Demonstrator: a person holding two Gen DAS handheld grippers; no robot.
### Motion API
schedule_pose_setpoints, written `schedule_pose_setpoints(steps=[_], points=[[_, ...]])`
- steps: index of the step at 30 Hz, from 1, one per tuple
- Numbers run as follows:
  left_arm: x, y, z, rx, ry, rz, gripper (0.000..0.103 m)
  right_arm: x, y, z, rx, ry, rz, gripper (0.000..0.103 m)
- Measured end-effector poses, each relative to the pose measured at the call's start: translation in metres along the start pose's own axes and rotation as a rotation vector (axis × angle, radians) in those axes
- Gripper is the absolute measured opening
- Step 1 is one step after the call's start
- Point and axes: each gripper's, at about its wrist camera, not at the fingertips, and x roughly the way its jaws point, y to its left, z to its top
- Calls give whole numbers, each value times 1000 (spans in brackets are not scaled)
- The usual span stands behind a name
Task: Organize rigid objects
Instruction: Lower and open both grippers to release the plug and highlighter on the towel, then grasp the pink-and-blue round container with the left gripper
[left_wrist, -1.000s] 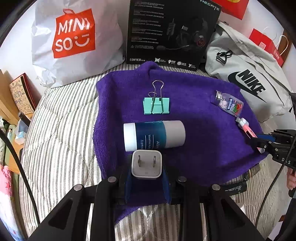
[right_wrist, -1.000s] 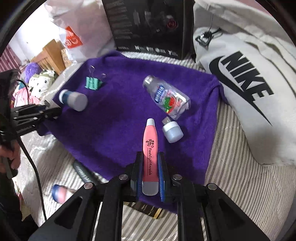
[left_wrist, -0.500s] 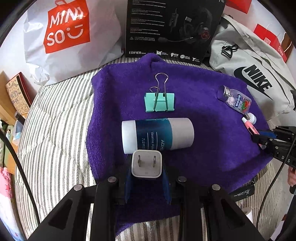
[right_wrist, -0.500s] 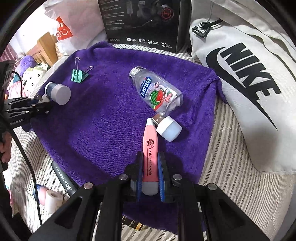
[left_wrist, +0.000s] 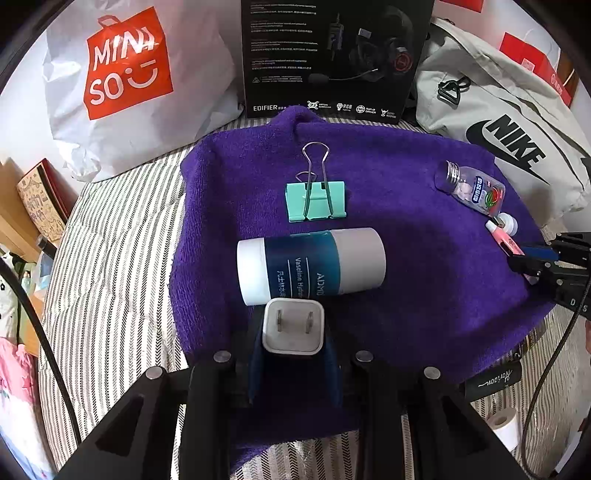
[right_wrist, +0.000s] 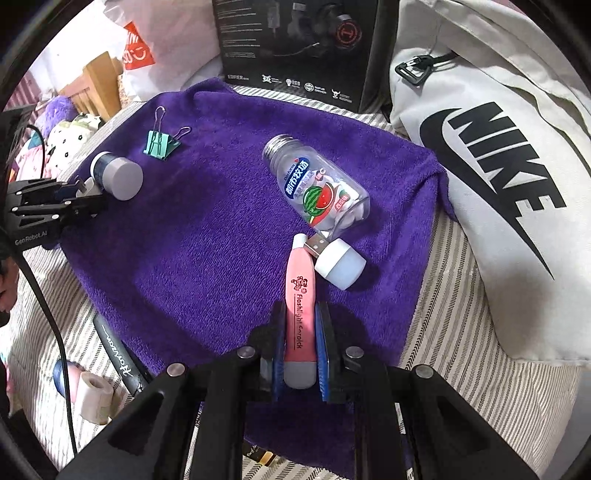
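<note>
A purple towel (left_wrist: 424, 288) (right_wrist: 207, 236) lies spread on a striped bed. My left gripper (left_wrist: 293, 350) is shut on a white plug charger (left_wrist: 293, 326), held just in front of a blue and white Vaseline tube (left_wrist: 310, 266) (right_wrist: 116, 175) lying on its side. Behind the tube rests a teal binder clip (left_wrist: 316, 201) (right_wrist: 160, 142). My right gripper (right_wrist: 301, 350) is shut on a pink flashlight pen (right_wrist: 301, 299) (left_wrist: 504, 240). The pen's tip sits beside a small white USB light (right_wrist: 338, 262) and a clear candy bottle (right_wrist: 317, 188) (left_wrist: 472, 188) on the towel's right side.
A Miniso bag (left_wrist: 125, 74), a black headset box (left_wrist: 332, 55) and a grey Nike bag (right_wrist: 498, 166) line the back and right. A black strap (right_wrist: 122, 358) and small rolls (right_wrist: 92, 395) lie off the towel's front edge. Wooden furniture (left_wrist: 22, 214) stands left.
Both grippers have come a little closer to the towel. The pink pen's tip now sits next to the USB light, and the charger is nearer the Vaseline tube.
</note>
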Motion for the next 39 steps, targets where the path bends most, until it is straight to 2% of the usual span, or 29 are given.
schedule_pose_setpoints(steps=[5, 7, 10, 14, 17, 21, 25, 28, 31, 33, 39], points=[[-1, -2, 0, 7, 15, -1, 32, -1, -4, -3, 22, -18, 23, 16], [-2, -3, 0, 4, 23, -16, 43, -1, -3, -3, 11, -21, 21, 16], [-2, -7, 0, 5, 36, -32, 52, -1, -5, -4, 13, -22, 36, 18], [-6, -9, -2, 3, 50, -12, 52, -5, -8, -4, 37, 0, 60, 20], [-21, -8, -5, -1, 36, 5, 52, -16, -10, -9, 72, -7, 83, 33], [-52, -7, -19, 0, -8, 38, 53, -38, -7, -23, 85, -27, 68, 39], [-81, -11, -38, -21, -44, -2, 56, -63, -8, -41, 145, -65, 67, 40], [-97, -29, -60, -4, -56, -54, 57, -86, -7, -62, 224, -108, 85, 40], [-98, -50, -74, 1, -56, -41, 58, -102, 3, -80, 255, -147, 108, 43], [-92, -60, -82, -3, -30, -70, 58, -111, 12, -93, 265, -159, 114, 47], [-72, -84, -97, 11, 38, -82, 58, -126, 30, -124, 305, -165, 125, 47]])
